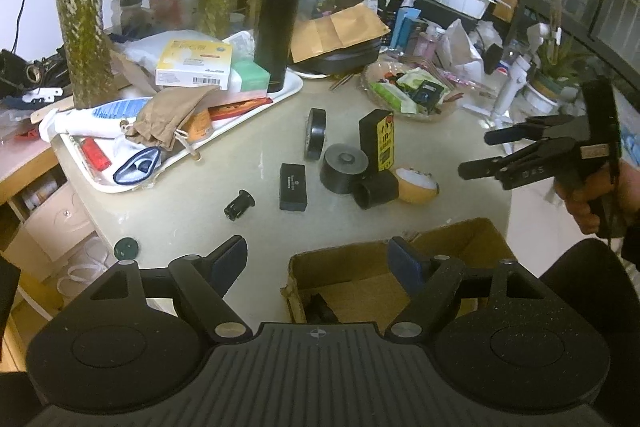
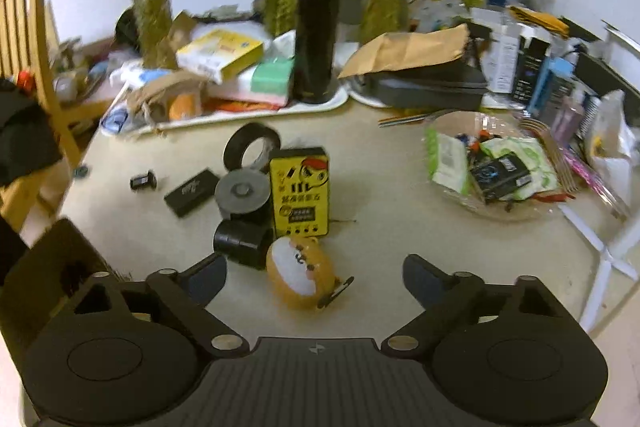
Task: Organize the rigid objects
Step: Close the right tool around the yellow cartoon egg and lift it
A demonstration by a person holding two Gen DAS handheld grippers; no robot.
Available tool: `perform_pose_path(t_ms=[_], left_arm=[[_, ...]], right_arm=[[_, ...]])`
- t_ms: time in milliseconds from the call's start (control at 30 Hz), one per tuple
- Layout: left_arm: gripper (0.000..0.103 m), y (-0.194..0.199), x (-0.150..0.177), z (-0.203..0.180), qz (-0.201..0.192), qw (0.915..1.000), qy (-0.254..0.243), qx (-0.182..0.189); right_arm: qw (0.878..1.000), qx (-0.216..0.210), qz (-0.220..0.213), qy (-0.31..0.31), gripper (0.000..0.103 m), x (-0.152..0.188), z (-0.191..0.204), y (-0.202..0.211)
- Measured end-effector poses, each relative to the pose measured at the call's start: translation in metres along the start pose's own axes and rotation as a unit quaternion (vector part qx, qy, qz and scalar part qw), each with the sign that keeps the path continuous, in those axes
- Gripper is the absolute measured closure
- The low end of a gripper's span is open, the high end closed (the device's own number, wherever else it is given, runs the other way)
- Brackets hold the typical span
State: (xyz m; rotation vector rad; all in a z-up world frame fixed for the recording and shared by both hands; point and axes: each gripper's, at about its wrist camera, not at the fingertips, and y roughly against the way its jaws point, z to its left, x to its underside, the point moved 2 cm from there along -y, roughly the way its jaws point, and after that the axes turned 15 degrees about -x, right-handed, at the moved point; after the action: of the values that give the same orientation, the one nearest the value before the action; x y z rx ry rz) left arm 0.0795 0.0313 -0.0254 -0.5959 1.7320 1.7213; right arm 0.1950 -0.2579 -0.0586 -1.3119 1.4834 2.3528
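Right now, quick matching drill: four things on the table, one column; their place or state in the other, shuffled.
1. tape roll
2. yellow box
3. flask
4. toy

A. upright on the white tray
B. on edge, behind the yellow box
C. upright on the table
D. lying nearest the right gripper

Pairs: 1-B, 2-C, 3-A, 4-D

Only "D&S" on the right gripper [image 1: 476, 153] can be read; the yellow box's [image 2: 300, 193] print stays illegible.
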Motion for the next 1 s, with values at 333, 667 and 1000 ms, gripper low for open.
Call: perform_pose_path(t_ms=[333, 667, 1000], left_arm=[[0.026, -0.005, 0.001, 0.002, 0.005, 1.0000, 0.003, -0.004], [0.026, -0.009, 0.000, 0.003, 0.010, 0.9999, 0.001, -0.005], [0.026, -0.014, -0.007, 0.005, 0.007, 0.9999, -0.004, -0.013]], right_arm=[[0.999, -0.023, 0.035, 0.024, 0.028, 0.005, -0.002, -0.041], [0.997, -0.035, 0.063, 0.019, 0.042, 0.006, -0.012, -0.075], [0.997, -0.046, 0.068, 0.002, 0.043, 0.007, -0.024, -0.098]])
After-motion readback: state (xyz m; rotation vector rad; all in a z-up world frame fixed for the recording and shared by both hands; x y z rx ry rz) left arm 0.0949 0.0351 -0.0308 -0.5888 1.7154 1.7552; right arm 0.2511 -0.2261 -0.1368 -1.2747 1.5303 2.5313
